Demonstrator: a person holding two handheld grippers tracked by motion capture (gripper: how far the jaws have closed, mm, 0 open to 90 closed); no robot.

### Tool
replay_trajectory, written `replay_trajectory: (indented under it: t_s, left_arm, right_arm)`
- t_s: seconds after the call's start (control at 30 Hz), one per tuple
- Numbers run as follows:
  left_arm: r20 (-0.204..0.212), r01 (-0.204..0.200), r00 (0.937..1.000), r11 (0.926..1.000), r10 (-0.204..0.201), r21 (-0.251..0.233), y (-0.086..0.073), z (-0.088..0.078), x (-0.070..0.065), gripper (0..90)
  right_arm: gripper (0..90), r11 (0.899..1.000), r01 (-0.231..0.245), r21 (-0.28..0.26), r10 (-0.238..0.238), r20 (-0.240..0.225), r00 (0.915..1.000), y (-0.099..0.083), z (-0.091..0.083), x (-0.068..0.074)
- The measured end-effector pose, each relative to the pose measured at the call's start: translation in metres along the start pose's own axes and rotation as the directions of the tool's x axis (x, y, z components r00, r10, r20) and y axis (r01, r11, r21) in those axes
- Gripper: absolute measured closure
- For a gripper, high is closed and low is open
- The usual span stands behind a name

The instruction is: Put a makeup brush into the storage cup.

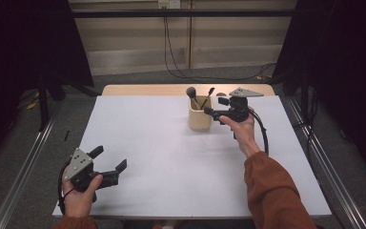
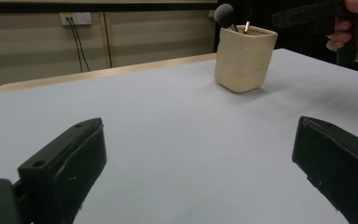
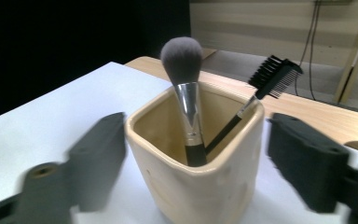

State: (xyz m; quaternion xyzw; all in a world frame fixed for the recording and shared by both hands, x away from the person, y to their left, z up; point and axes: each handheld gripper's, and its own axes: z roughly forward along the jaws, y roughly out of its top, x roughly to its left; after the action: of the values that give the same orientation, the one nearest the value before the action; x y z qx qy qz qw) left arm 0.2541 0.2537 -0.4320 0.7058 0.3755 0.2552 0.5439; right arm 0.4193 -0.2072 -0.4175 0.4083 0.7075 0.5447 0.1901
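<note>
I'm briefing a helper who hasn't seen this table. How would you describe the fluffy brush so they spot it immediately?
On the white table, look toward the far edge for the cream square ceramic cup, the one container standing there. Two tools stand inside it. The fluffy brush has a rounded grey bristle head on a shiny silver collar and black handle, while its neighbour, the black comb-brush, is thin, flat and toothed.

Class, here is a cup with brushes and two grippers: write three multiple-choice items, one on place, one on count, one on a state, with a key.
1. Where is the cup?
A near left corner
B far half of the table, beside the right gripper
C on the floor

2. How many tools stand in it?
A two
B four
C none

3. The left gripper is
A shut on a brush
B shut, empty
C open, empty

Key: B, cup stands far from the person; A, a round brush and a comb brush; C, jaws wide apart over bare table.
</note>
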Motion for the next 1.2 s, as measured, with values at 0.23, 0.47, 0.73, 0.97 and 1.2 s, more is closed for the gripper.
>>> replay_trajectory:
  t_s: [0.23,0.47,0.73,0.97,1.2]
  left_arm:
    - [-0.019,0.015,0.9997,0.9998,-0.015,-0.009,-0.001,-0.004,0.000,2.9]
    - [-0.023,0.010,0.9997,0.9999,-0.011,-0.012,-0.001,-0.007,0.000,3.4]
    - [-0.018,0.006,0.9998,0.9999,-0.007,-0.015,-0.001,-0.009,0.001,3.5]
    - [-0.014,0.008,0.9999,0.9998,-0.008,-0.017,-0.001,-0.009,0.000,3.5]
    - [-0.017,0.015,0.9997,0.9997,-0.015,-0.019,-0.001,-0.009,0.000,3.5]
  right_arm:
    - [0.6,1.000,-0.001,0.006,0.001,0.002,1.0000,-0.004,-0.010,0.003]
    - [0.7,1.000,-0.007,-0.005,0.007,0.029,0.9996,-0.005,-0.021,0.010]
    - [1.9,0.999,0.042,-0.011,-0.040,0.137,0.9898,-0.011,-0.034,0.020]
    - [1.3,0.998,0.055,-0.037,-0.050,0.122,0.9912,-0.013,-0.054,0.026]
    - [0.8,0.998,0.062,-0.033,-0.057,0.142,0.9883,-0.019,-0.067,0.028]
